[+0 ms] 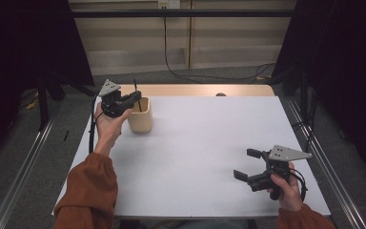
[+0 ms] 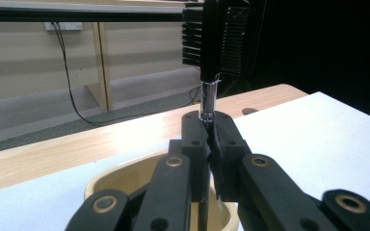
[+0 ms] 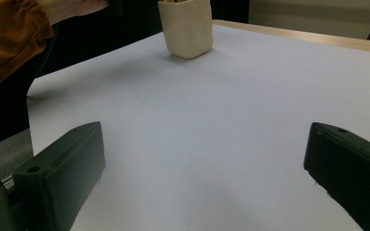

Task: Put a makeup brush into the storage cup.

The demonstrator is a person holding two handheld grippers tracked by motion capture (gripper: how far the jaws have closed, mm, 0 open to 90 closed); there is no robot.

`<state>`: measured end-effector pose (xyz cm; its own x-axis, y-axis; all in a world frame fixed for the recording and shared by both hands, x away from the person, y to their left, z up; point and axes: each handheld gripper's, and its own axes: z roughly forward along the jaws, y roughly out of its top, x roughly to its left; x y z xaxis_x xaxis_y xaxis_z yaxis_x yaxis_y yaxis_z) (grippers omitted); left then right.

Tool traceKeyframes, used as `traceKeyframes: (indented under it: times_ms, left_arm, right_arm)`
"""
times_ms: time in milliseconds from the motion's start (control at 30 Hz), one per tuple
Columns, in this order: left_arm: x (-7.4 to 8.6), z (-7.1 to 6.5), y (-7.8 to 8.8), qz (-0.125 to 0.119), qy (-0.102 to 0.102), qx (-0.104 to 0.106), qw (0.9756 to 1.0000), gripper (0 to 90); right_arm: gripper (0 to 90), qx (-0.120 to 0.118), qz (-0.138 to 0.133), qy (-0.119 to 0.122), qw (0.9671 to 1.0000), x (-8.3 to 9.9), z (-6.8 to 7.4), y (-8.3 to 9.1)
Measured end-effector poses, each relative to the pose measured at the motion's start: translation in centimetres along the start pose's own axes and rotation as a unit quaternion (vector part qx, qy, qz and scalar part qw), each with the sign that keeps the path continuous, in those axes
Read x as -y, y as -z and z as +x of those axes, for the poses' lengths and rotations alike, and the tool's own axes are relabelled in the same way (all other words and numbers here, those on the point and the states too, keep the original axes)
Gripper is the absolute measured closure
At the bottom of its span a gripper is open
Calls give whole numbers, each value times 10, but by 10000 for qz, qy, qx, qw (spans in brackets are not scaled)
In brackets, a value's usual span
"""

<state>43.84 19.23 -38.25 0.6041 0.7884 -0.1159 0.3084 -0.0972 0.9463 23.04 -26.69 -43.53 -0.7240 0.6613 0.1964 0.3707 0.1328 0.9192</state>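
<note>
A black brush held over a cream cup

The left gripper (image 2: 211, 139) pinches the thin stem of the brush (image 2: 214, 36); the brush stands straight up, just above the cup (image 1: 139, 115) at the far left of the white table (image 1: 209, 157); the right gripper (image 1: 246, 164) waits near the front right, jaws wide, holding nothing

Rust-orange sleeves and two black hand-held tools

The person is wearing loose rust-orange sleeves (image 1: 88, 188) with gathered cuffs, one showing at 7 o'clock and the other at 5 o'clock in the high view. The left tool (image 1: 136, 98) is wearing a matte black body with a pale grey three-cornered plate (image 1: 108, 88) dotted with small holes, and a black cable (image 1: 93, 125) is trailing from it. In the left gripper view brass-coloured pivot bushings (image 2: 174, 161) are glinting on the black linkage arms. The right tool (image 1: 247, 163) is carrying a like grey plate (image 1: 286, 152).
</note>
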Motion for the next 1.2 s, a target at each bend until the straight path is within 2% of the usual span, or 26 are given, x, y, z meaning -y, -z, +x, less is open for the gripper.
traceKeyframes:
  times_ms: [233,533,667,733,800,933,1000,1067,1200]
  left_arm:
    - [2,-2,1,53,-74,-21,10000,857]
    - [7,-1,-4,121,-39,-3,9999,847]
    - [8,-2,-6,91,-36,-14,10000,764]
    - [7,-3,-7,96,-72,-152,9998,673]
    - [6,-3,-7,63,-65,-143,9999,639]
    - [6,-3,-6,62,-90,-188,9998,512]
    - [6,-3,-6,-7,-9,-218,9998,431]
    - [5,-2,-5,-45,-42,-245,9997,394]
    - [4,-1,-5,-144,66,-239,9996,229]
  right_arm:
    - [3,7,17,-3,10000,0,0,0]
    - [3,10,4,-2,10000,0,0,0]
    - [3,-1,-11,-3,10000,0,0,0]
    - [3,8,-7,-21,10000,0,0,0]
    - [3,7,0,-17,10000,0,0,0]
    - [3,3,-13,-25,10000,0,0,0]
    - [3,5,-14,-32,10000,0,0,0]
    - [3,-4,-24,-33,10000,0,0,0]
    - [3,20,-38,-53,10000,1,-2,0]
